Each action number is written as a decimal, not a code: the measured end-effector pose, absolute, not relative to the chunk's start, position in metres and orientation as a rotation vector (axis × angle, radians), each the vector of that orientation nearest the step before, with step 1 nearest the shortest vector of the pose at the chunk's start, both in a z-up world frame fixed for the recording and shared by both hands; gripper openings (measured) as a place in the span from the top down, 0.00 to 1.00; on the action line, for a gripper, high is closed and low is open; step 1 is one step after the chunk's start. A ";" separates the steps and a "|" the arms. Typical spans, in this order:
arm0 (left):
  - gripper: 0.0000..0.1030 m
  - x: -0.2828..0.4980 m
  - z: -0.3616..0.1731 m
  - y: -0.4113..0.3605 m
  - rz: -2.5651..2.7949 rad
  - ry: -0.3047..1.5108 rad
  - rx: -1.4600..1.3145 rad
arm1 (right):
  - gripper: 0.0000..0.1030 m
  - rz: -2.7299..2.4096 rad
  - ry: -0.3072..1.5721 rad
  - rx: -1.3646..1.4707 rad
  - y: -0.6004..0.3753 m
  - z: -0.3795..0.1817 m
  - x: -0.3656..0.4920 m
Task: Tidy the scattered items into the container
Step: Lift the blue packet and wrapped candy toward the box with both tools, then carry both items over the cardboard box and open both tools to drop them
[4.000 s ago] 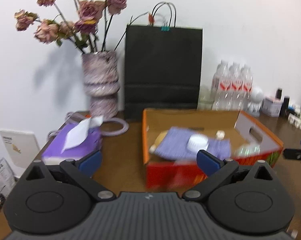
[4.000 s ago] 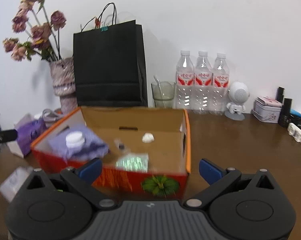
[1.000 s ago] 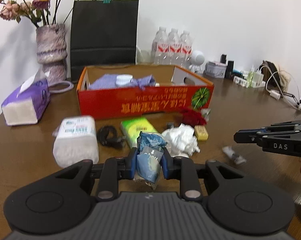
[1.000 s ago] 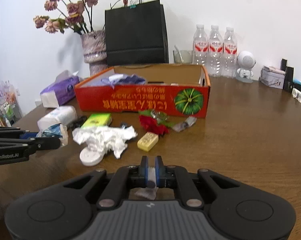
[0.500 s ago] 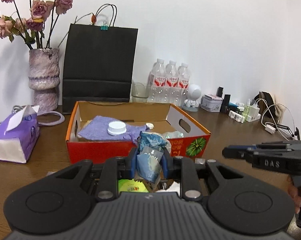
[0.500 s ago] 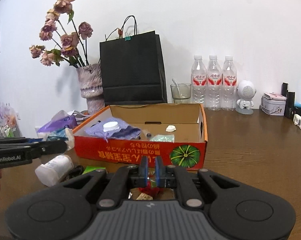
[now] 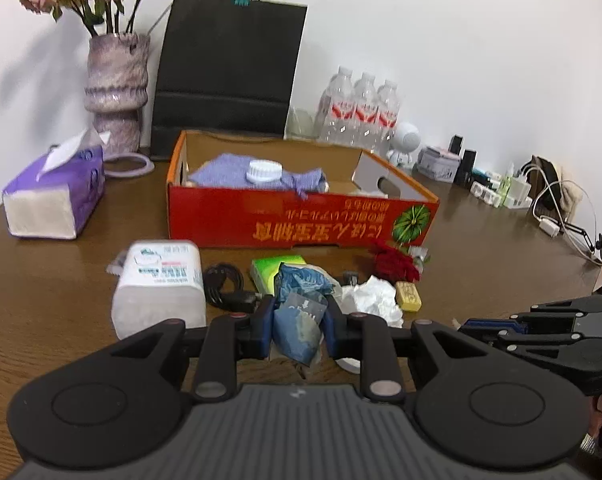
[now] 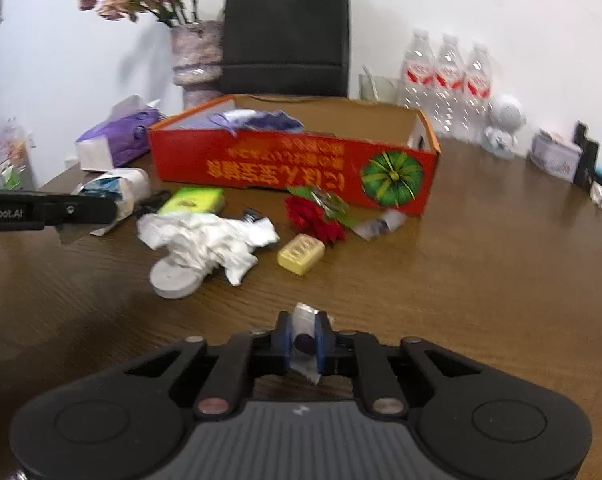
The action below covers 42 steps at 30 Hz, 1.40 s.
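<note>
Left gripper [image 7: 297, 322] clamped on crumpled blue plastic wrapper [image 7: 299, 320], right gripper [image 8: 304, 340] pinched shut on small silvery foil sachet [image 8: 303, 334], both short of red cardboard box [image 8: 293, 168], loose clutter on brown wooden table [image 8: 481, 280] before it.

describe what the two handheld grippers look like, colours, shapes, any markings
Both are matte black plastic: a ribbed grey-black body, two round discs at the sides, linkage bars with silver pivot screws, and blue-padded fingers. The left gripper shows white lettering ending "Robot.AI" on its side. The right gripper looks alike.
</note>
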<state>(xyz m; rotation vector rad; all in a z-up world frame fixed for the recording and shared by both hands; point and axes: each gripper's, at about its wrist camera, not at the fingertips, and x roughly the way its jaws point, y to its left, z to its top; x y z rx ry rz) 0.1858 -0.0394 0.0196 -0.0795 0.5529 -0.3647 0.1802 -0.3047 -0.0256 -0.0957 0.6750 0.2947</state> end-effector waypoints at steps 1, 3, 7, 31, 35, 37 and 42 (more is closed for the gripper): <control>0.76 0.185 0.022 -0.039 -0.365 0.544 -0.080 | 0.94 0.296 0.660 -0.096 -0.305 -0.022 0.180; 0.76 0.186 0.028 -0.042 -0.368 0.525 -0.080 | 0.98 0.296 0.635 -0.091 -0.307 -0.014 0.181; 0.76 0.188 0.040 -0.049 -0.388 0.484 -0.077 | 0.98 0.292 0.573 -0.080 -0.310 0.005 0.186; 0.76 0.198 0.061 -0.053 -0.408 0.423 -0.068 | 0.80 0.291 0.525 -0.100 -0.302 0.026 0.199; 0.76 0.226 0.085 -0.070 -0.422 0.347 -0.085 | 0.80 0.285 0.425 -0.070 -0.301 0.056 0.223; 0.76 0.245 0.094 -0.077 -0.418 0.319 -0.117 | 0.80 0.279 0.381 -0.035 -0.300 0.068 0.240; 0.76 0.306 0.087 -0.091 -0.344 0.335 -0.206 | 0.80 0.270 0.346 0.056 -0.300 0.079 0.301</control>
